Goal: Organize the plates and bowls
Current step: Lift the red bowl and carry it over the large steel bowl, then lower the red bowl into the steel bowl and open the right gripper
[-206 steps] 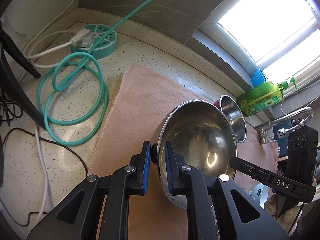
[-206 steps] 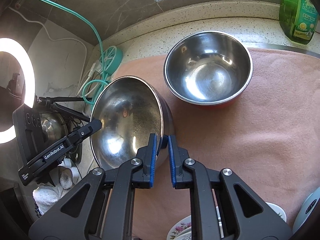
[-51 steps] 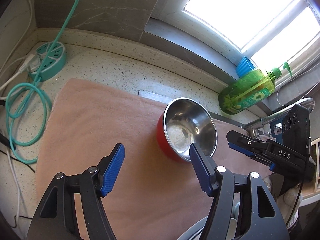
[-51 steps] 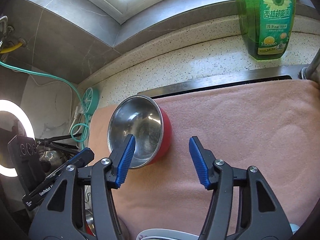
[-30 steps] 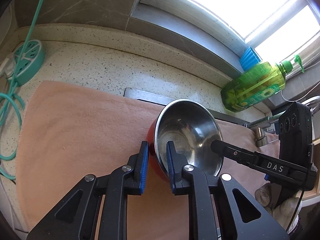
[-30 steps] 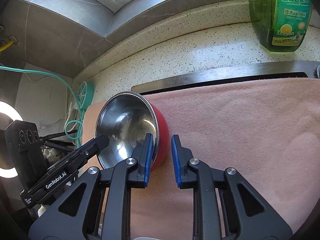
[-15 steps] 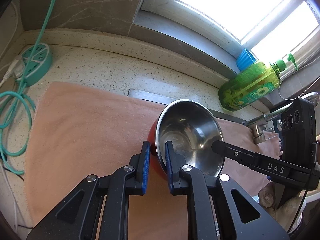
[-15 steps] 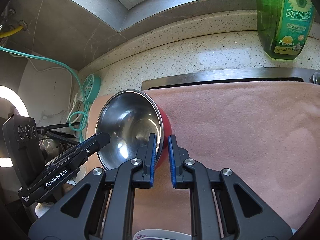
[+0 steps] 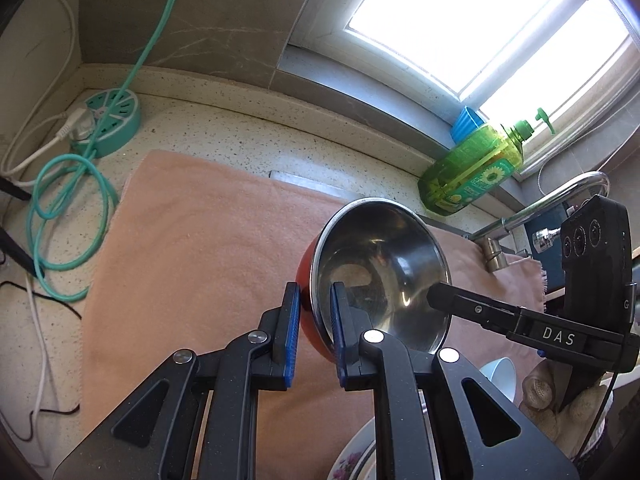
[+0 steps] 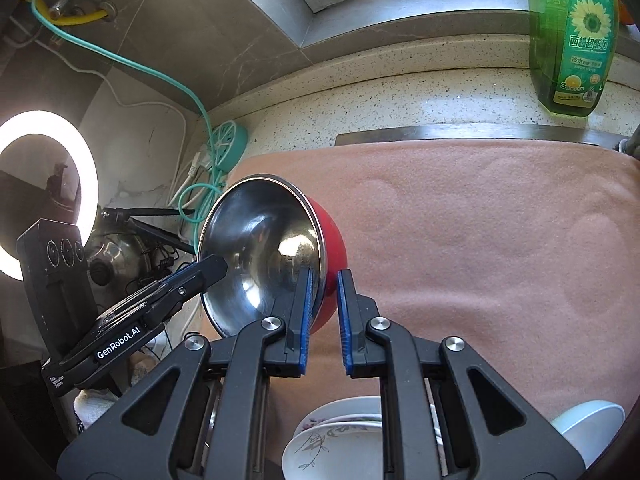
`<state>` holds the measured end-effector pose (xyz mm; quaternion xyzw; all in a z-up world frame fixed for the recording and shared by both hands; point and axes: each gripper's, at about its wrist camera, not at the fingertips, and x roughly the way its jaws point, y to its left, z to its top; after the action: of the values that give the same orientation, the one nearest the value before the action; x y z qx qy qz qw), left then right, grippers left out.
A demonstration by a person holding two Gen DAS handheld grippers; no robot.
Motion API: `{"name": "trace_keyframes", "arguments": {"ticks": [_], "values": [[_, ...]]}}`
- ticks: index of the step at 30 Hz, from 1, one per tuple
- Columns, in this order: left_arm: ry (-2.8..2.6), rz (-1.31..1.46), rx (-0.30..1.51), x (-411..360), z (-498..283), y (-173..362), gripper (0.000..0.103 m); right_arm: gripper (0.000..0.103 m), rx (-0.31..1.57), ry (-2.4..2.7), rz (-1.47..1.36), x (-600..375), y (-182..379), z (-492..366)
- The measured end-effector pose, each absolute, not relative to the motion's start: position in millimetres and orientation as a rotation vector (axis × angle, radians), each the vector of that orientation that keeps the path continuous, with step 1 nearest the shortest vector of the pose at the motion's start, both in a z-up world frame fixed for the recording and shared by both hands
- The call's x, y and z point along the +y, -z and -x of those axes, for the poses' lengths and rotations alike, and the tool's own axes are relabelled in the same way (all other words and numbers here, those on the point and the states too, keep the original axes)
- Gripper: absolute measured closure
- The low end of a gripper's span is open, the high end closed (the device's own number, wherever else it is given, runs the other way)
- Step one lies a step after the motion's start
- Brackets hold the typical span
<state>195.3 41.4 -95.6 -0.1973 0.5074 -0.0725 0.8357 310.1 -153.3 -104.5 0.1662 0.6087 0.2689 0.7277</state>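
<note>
The red bowl (image 9: 380, 276) is clamped at opposite rims by the left hand-held gripper (image 9: 314, 304) and right hand-held gripper (image 10: 323, 284), above the open pink towel (image 10: 480, 240); stacked plates (image 10: 340, 440) are shown fully only in the right view.

Harsh daylight from the overexposed window (image 9: 492, 20); ring light (image 10: 48, 196) glares; edges warp, perhaps slightly soft

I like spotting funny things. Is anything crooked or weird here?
Yes: the red bowl is tipped on its side, off the pink towel, because both grippers pinch its rim, left and right. Nothing looks spilled or broken.
</note>
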Motion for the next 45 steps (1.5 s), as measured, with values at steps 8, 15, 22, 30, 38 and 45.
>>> {"name": "trace_keyframes", "arguments": {"ticks": [8,15,22,30,38,45], "values": [[0.128,0.438,1.041,56,-152,79,0.09,0.091,1.345,-0.663,-0.341,-137,89,-271],[0.098,0.463,1.02,70,-115,72,0.09,0.09,1.35,-0.731,-0.299,-118,79,-241],[0.057,0.504,1.01,85,-76,71,0.09,0.09,1.376,-0.8,-0.25,-99,79,-210],[0.006,0.54,1.012,102,-39,78,0.09,0.09,1.419,-0.854,-0.201,-79,88,-182],[-0.03,0.576,1.048,112,-12,95,0.09,0.089,1.45,-0.878,-0.147,-60,99,-164],[-0.048,0.583,1.087,115,0,110,0.09,0.089,1.479,-0.871,-0.123,-52,111,-158]]}}
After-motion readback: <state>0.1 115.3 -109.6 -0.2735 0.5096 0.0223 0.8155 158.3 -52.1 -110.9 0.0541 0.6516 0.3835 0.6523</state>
